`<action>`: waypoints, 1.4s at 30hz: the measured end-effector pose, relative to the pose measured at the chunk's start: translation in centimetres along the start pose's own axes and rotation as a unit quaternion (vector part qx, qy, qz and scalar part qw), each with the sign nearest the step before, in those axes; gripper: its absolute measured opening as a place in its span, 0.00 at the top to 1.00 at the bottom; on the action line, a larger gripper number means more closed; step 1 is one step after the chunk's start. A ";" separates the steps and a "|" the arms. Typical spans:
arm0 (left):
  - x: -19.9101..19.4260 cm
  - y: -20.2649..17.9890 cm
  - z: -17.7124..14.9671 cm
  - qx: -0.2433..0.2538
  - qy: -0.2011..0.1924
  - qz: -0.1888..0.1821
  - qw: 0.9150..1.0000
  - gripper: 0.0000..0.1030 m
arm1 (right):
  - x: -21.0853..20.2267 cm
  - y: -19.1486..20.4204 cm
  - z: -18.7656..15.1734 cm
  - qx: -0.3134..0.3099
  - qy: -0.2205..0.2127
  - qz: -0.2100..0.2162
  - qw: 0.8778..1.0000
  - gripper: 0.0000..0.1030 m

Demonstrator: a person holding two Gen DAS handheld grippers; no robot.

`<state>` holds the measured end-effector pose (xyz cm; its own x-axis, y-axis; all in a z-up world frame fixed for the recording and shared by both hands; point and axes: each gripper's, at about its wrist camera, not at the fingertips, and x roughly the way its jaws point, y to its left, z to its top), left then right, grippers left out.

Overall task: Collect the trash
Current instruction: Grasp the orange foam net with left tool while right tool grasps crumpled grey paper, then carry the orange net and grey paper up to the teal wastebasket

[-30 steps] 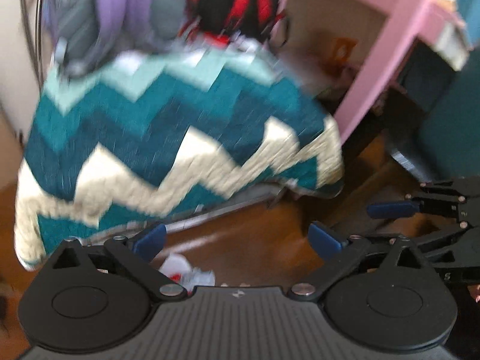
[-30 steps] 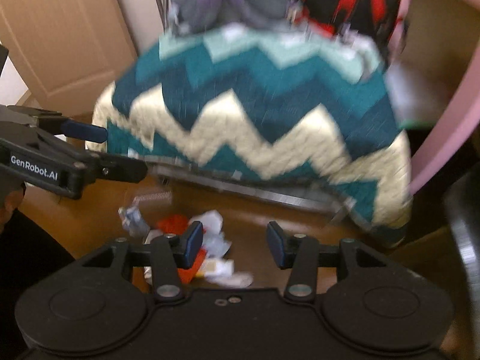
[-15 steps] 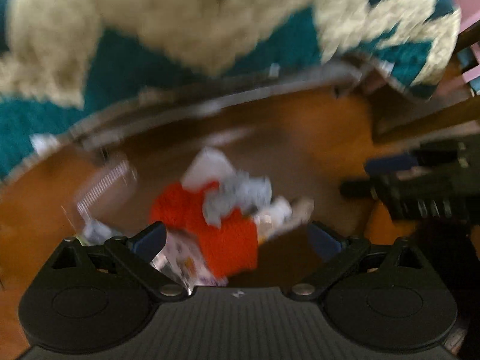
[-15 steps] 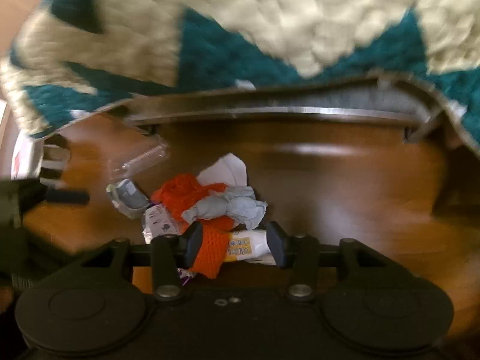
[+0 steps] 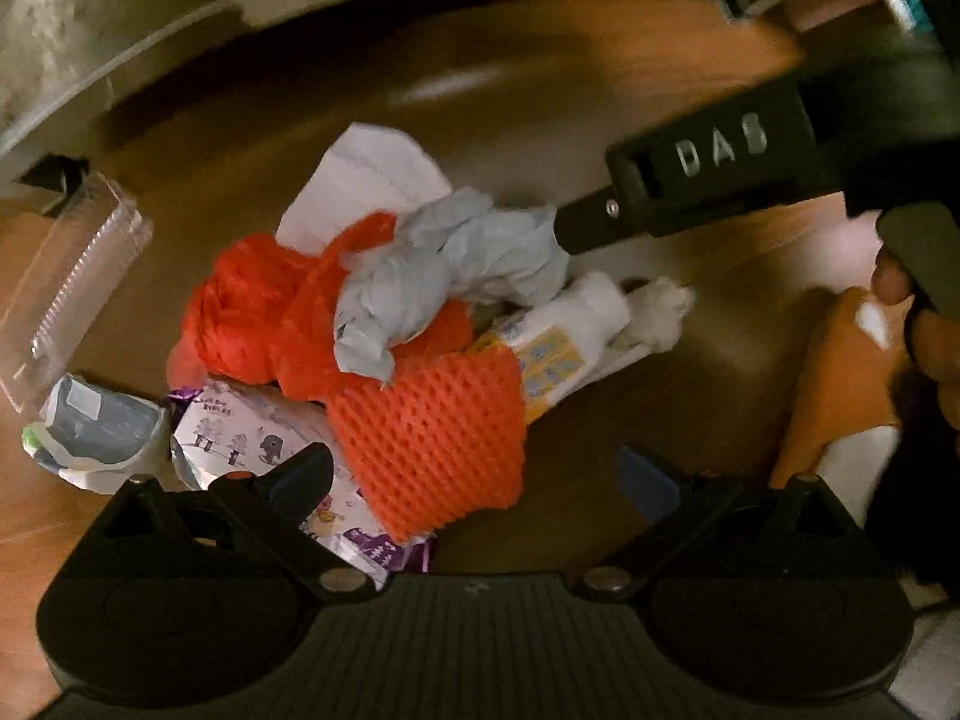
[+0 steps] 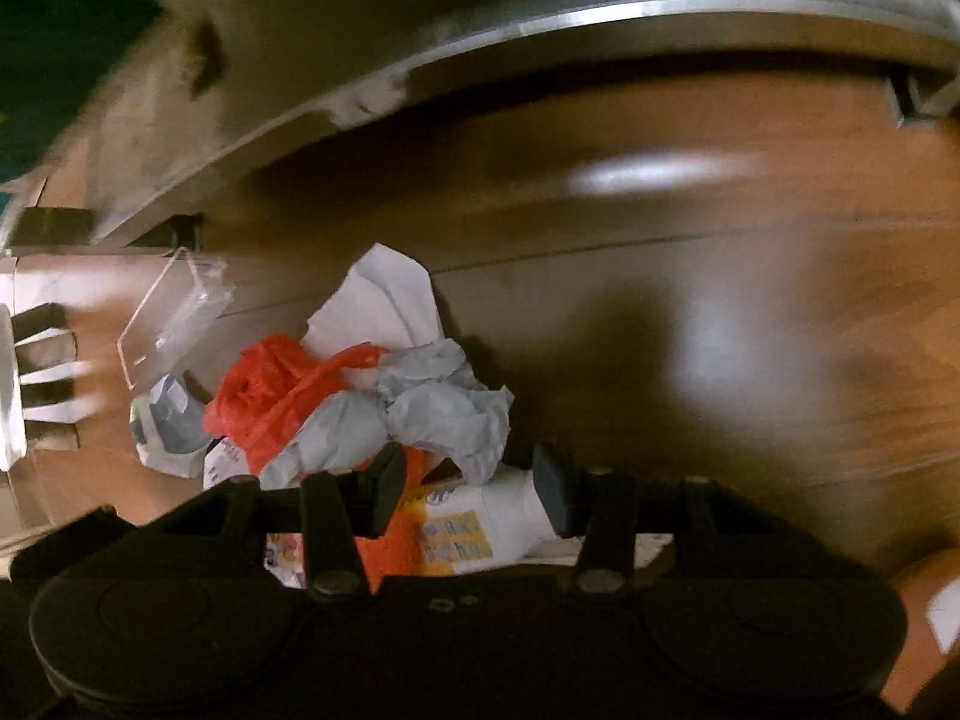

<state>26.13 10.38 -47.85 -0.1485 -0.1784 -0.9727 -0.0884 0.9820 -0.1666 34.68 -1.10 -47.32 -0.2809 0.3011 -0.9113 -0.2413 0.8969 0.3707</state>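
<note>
A pile of trash lies on the wooden floor (image 5: 600,96): an orange foam net (image 5: 426,438), a red plastic bag (image 5: 252,312), crumpled grey paper (image 5: 444,264), a white sheet (image 5: 366,174), a white tube with a yellow label (image 5: 564,336), a printed wrapper (image 5: 252,432), a grey-white packet (image 5: 96,426) and a clear plastic box (image 5: 66,276). My left gripper (image 5: 477,477) hangs open just over the foam net. My right gripper (image 6: 468,495) is open too, pointing down, with the white tube (image 6: 498,516) between its fingers and the grey paper (image 6: 444,414) just beyond.
A metal frame rail (image 6: 600,18) curves across the floor behind the pile. In the left wrist view a hand (image 5: 924,324) holds the right tool at the right edge, beside an orange and white object (image 5: 840,384). A white slatted piece (image 6: 36,372) sits left of the pile.
Both grippers have dropped steeply and tipped downward onto the trash pile. The zigzag blanket has slid out of view and the trash now fills both views. Neither jaw gap has changed.
</note>
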 end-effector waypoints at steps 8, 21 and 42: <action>3.8 1.5 0.5 -0.035 0.032 -0.011 0.999 0.21 | 3.7 -0.7 0.6 0.042 0.009 0.045 0.998 0.55; 5.4 2.8 1.2 -0.075 0.051 -0.029 0.995 0.73 | 4.4 -0.2 0.0 0.014 -0.001 0.017 1.000 0.93; -8.4 -0.2 -0.8 -0.095 -0.022 -0.003 0.995 0.85 | -14.3 3.7 -6.2 -0.019 -0.138 0.011 0.990 0.97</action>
<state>26.63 11.60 -39.51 -0.1051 -0.1769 -0.9786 -0.2738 0.9512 -0.1425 32.04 -4.09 -31.76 -0.0222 0.4016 -0.9155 -0.2747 0.8781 0.3919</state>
